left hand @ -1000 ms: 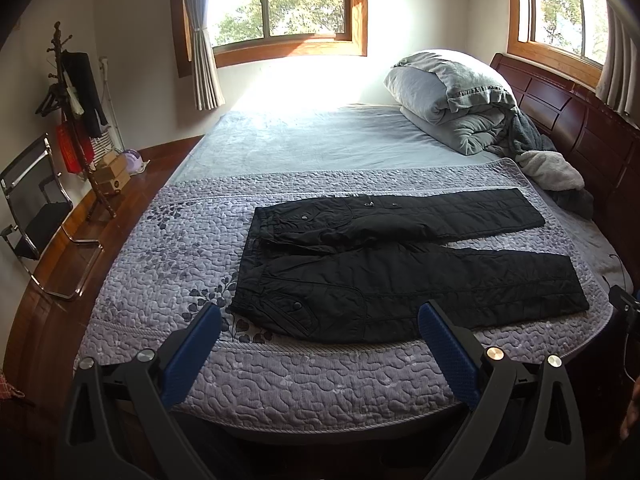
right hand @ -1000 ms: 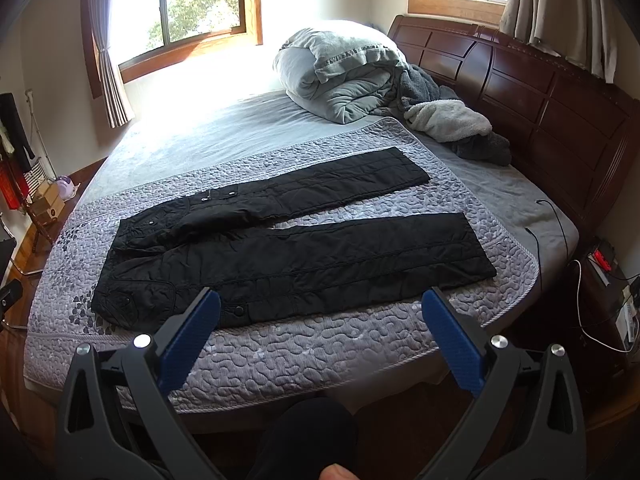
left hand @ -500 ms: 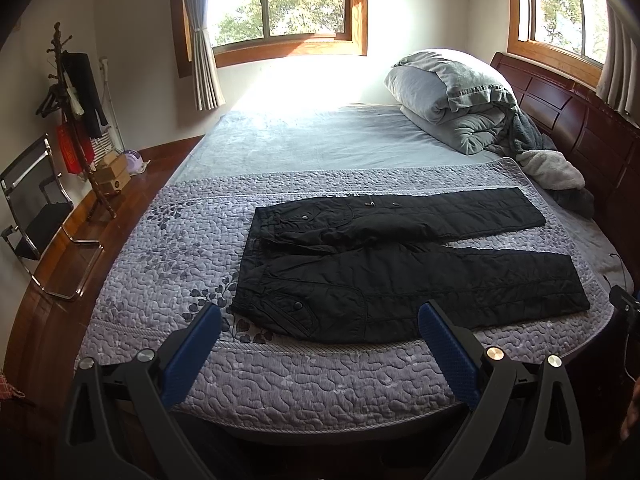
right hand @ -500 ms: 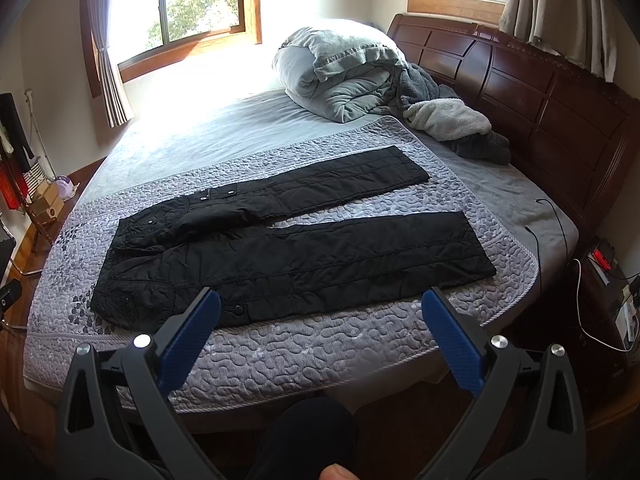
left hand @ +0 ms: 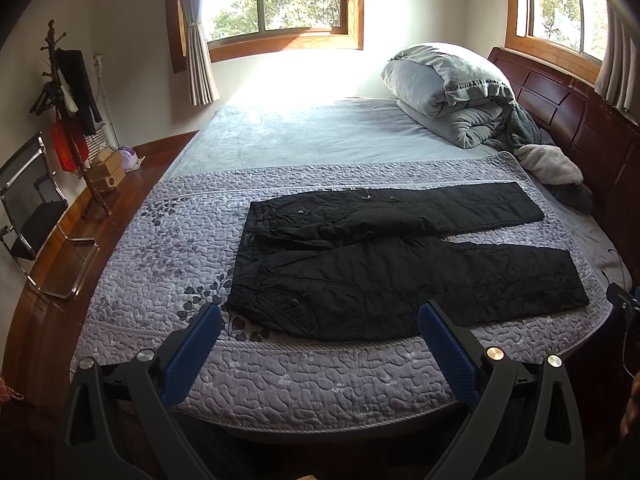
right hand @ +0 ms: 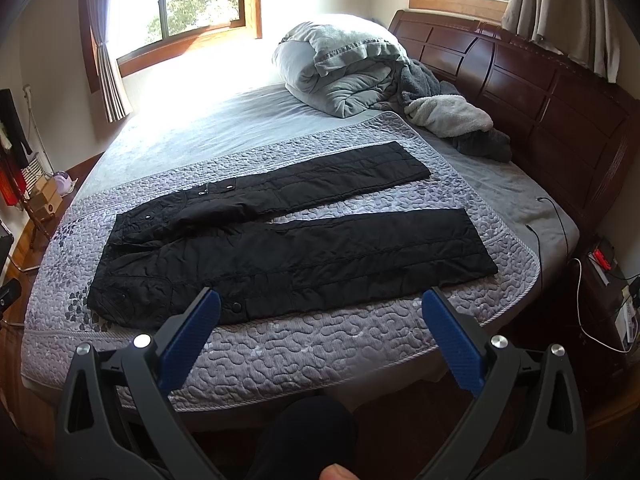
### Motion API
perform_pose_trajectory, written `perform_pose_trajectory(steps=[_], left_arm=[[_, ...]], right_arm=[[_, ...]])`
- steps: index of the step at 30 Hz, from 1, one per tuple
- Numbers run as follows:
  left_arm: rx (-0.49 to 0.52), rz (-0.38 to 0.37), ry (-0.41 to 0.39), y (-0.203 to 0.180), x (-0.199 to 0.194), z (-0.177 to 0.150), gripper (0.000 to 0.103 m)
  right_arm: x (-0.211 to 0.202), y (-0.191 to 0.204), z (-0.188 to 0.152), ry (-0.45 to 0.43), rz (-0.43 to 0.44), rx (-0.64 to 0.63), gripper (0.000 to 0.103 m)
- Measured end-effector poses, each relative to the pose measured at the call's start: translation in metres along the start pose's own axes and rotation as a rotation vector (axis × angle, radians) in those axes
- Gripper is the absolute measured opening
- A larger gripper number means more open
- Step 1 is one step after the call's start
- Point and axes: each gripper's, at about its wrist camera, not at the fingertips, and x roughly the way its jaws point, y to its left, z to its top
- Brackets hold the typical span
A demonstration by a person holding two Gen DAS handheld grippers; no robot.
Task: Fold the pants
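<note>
Black quilted pants (left hand: 400, 264) (right hand: 280, 236) lie spread flat on the grey quilted bedspread (left hand: 280, 368) (right hand: 320, 340), waistband to the left and both legs running right, slightly apart. My left gripper (left hand: 320, 320) is open, held over the near edge of the bed in front of the waist end, not touching the cloth. My right gripper (right hand: 320, 308) is also open, hovering before the near leg with nothing between its blue pads (right hand: 452, 344).
A rolled grey duvet (left hand: 448, 88) (right hand: 344, 68) and loose blankets (right hand: 452, 120) sit by the dark wooden headboard (right hand: 520, 80). A coat stand (left hand: 72, 120), folding chair (left hand: 32, 208) and boxes stand at left. Cables (right hand: 576, 280) hang by the nightstand at right. A person's leg (right hand: 304, 436) is below.
Both grippers have crept slightly toward the bed; the pants sit a touch lower and nearer in both views. Nothing was grasped.
</note>
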Motion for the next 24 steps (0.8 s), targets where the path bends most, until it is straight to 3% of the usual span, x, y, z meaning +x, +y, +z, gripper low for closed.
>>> perform_pose_trajectory(steps=[6,8,10,12,15,17,19,24], left_arm=[[-0.009,-0.010,0.038,0.011,0.025,-0.004,0.100],[-0.033,-0.041,0.053,0.025,0.039,-0.008,0.100],[-0.073,-0.084,0.065,0.046,0.061,-0.011,0.100],[-0.125,-0.135,0.151,0.071,0.099,-0.017,0.099],[-0.209,-0.192,0.257,0.112,0.158,-0.033,0.099],[-0.285,-0.277,0.311,0.140,0.194,-0.047,0.099],[-0.366,-0.270,0.386,0.162,0.230,-0.056,0.099],[-0.546,-0.357,0.382,0.191,0.281,-0.064,0.099]], right_arm=[[0.013,-0.003,-0.001,0.013,0.004,0.004,0.101],[0.030,-0.010,-0.002,0.037,0.050,0.018,0.101],[0.065,-0.027,-0.006,0.138,0.134,0.078,0.101],[0.104,-0.050,-0.015,0.227,0.213,0.169,0.101],[0.142,-0.087,-0.024,0.229,0.285,0.288,0.101],[0.168,-0.113,-0.029,0.245,0.286,0.348,0.101],[0.194,-0.137,-0.034,0.270,0.318,0.416,0.101],[0.247,-0.188,-0.055,0.351,0.354,0.600,0.101]])
